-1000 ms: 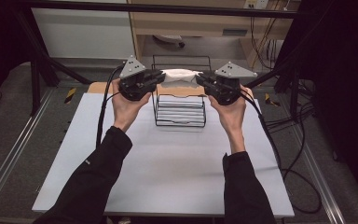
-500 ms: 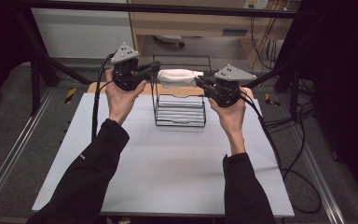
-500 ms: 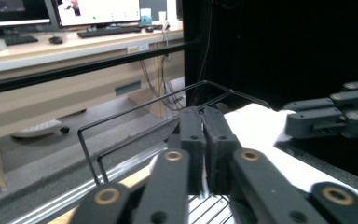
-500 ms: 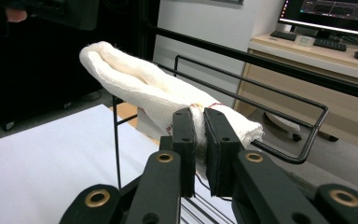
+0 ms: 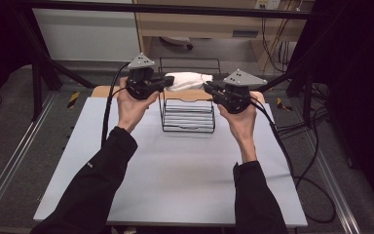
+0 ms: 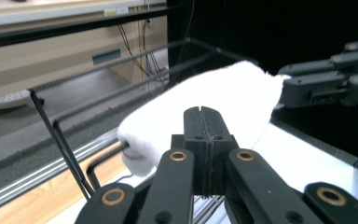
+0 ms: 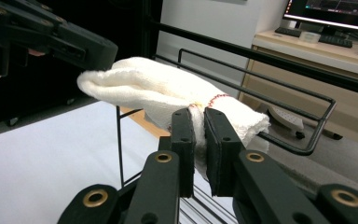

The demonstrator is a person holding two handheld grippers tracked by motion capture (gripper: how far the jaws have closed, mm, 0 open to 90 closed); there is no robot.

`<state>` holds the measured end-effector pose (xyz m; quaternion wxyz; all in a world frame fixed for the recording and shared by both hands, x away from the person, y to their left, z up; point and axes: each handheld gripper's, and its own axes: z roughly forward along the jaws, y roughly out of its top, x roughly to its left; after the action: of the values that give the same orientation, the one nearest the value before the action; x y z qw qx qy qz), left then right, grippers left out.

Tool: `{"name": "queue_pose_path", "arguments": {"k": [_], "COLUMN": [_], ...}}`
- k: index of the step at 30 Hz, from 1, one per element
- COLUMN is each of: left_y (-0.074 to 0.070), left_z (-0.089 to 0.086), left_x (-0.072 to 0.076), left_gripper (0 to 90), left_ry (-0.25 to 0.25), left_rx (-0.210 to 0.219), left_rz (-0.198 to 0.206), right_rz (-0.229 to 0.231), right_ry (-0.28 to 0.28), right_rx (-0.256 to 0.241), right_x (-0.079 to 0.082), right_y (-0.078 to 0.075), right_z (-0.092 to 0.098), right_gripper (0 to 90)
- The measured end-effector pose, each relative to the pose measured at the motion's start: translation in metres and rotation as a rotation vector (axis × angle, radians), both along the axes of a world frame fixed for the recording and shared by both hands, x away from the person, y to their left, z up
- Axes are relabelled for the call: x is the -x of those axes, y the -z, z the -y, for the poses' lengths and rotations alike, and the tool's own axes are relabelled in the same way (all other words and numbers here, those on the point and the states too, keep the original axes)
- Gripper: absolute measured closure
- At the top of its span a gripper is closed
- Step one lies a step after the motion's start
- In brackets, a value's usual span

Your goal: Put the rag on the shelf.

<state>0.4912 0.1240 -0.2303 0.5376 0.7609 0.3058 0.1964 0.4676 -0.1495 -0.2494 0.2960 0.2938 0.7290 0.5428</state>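
1. I see my left gripper [image 5: 168,83] raised over the far part of the desk [image 5: 175,175], its jaws pointing toward the right gripper [image 5: 208,88].
2. In the left gripper view my left jaws are pressed together along a thin seam. The white towel [image 6: 205,100] bulges directly behind and above their tips, so I cannot tell whether any cloth is caught in that seam.
3. In the right gripper view my right gripper [image 7: 199,122] pinches the near end of the white towel [image 7: 168,93]. Cloth with a red-stitched edge sits in the narrow gap between its jaws.
4. The white towel [image 5: 187,80] hangs in the air between the two grippers, bunched into a loose roll that runs from one set of tips to the other.
5. A black wire rack [image 5: 188,114] stands on the desk just below and between the grippers. Its far rail rises behind the towel, and the towel is above the rack's top.
6. In the right gripper view the other gripper's dark body [image 7: 51,37] is at the towel's far end, up and to the left of my jaws.
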Motion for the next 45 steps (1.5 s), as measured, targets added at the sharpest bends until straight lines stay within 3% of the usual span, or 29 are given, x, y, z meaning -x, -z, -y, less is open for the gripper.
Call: {"name": "queue_pose_path", "arguments": {"k": [7,13,16,20,23,28,34,45], "left_y": [0.007,0.013,0.016,0.021,0.024,0.029,0.033,0.03], "left_z": [0.002,0.005,0.006,0.007,0.007,0.009,0.012,0.009], "left_x": [-0.002,-0.003,-0.004,-0.005,-0.006,-0.009,-0.012,-0.006], "left_gripper": [89.5,89.5,89.5,89.5,89.5,89.5,89.5,88.1], "left_ry": [-0.004,-0.005,-0.008,-0.01,-0.013,-0.026,-0.037,-0.03], "left_rx": [-0.017,-0.026,-0.046,-0.056,-0.058,-0.065,-0.071,-0.071], "left_rz": [-0.011,-0.012,-0.009,-0.009,-0.006,-0.005,0.008,0.014], "right_rz": [-0.01,0.008,0.002,-0.061,-0.099,-0.122,-0.116,-0.115], "right_ry": [-0.019,-0.039,-0.041,-0.042,-0.022,0.032,0.073,0.045], "right_rx": [0.011,-0.044,-0.039,-0.024,-0.01,-0.007,-0.011,-0.034], "right_x": [0.003,0.008,0.006,0.0,-0.005,-0.012,-0.018,-0.012], "right_y": [0.001,-0.005,-0.007,-0.004,0.005,0.016,0.025,0.021], "right_z": [0.001,0.005,0.003,-0.006,-0.01,-0.01,-0.007,-0.005], "right_gripper": [76.8,69.7,72.6,86.2,89.9,90.0,89.4,83.5]}}
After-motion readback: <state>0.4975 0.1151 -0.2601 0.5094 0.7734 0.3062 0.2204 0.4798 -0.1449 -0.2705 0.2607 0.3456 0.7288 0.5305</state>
